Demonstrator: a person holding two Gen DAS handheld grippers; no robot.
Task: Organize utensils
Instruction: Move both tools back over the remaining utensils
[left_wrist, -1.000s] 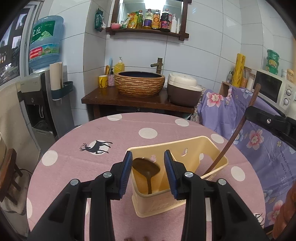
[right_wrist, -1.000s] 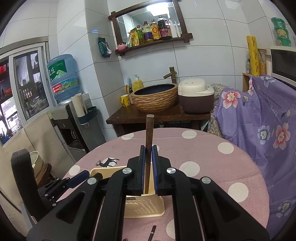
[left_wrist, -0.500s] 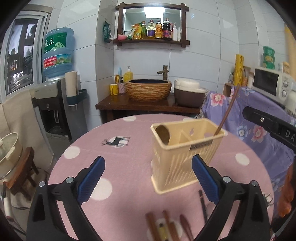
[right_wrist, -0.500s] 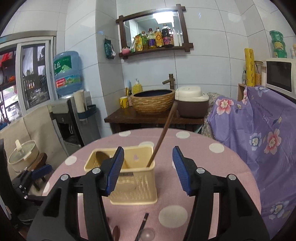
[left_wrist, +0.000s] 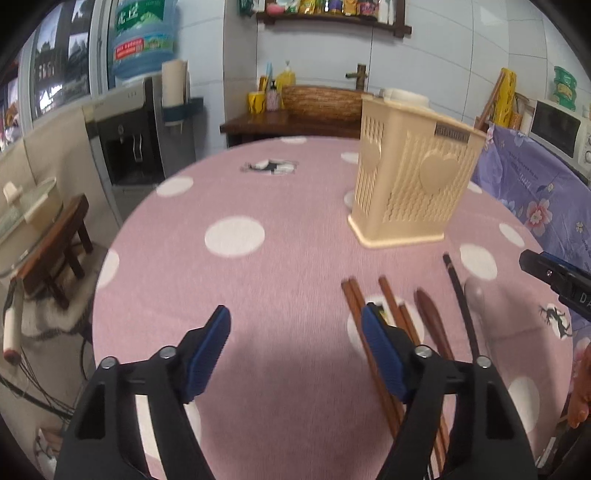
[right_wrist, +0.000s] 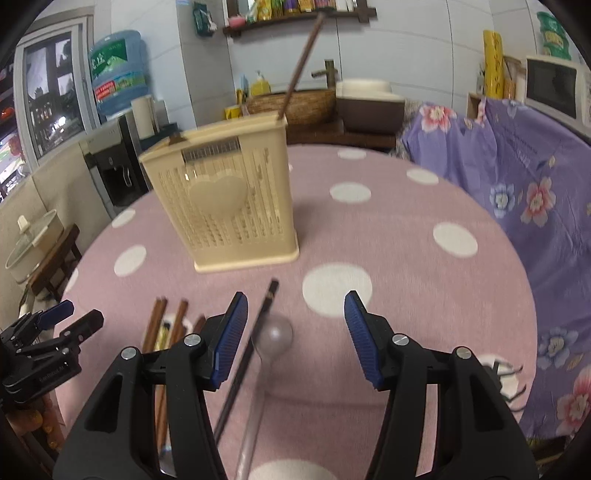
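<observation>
Utensil sort: both tools empty, holder part-filled.

My left gripper (left_wrist: 295, 326) and right gripper (right_wrist: 295, 321) gape wide above loose chopsticks (left_wrist: 391, 306) and what looks like a ladle (right_wrist: 275, 334), lined up beside the holder (right_wrist: 225, 199) for easy picking.

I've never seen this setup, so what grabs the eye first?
The cream utensil basket stands upright mid-table on the pink polka-dot tablecloth, a brown stick handle poking from it. In front lie wooden chopsticks and a clear spoon between two open grippers.
</observation>
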